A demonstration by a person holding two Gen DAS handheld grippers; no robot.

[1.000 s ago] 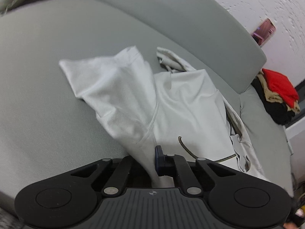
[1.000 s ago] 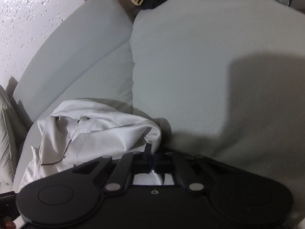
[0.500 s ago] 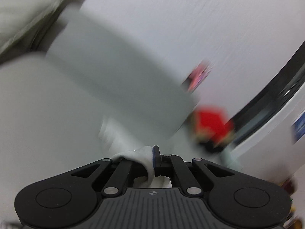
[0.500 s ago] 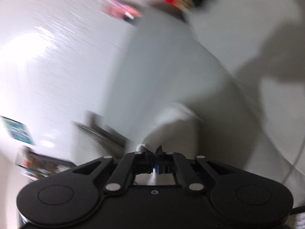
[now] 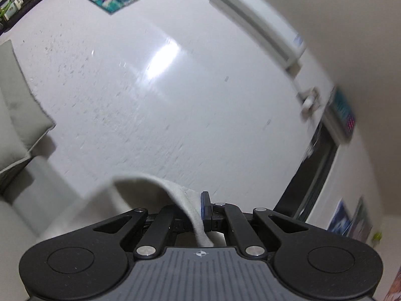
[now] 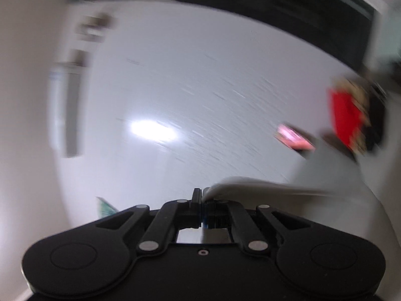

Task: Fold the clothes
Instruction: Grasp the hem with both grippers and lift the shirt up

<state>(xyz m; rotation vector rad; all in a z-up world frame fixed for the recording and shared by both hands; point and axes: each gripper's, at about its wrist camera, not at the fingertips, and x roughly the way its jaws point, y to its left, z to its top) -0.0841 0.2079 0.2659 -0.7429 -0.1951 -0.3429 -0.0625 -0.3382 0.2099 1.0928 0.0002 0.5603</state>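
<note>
Left claw (image 5: 198, 213), low in the frame's middle, is clamped on a fold of white garment (image 5: 175, 195) that arches up and falls away toward the lower left, over a grey cushion (image 5: 17, 105). Right claw (image 6: 201, 200) is likewise pinched tight on the same pale cloth, which streams off to the lower right. Both cameras point at the wall (image 5: 175, 87), so the garment hangs lifted between them. No finished fold shows; how much folding remains I cannot judge.
</note>
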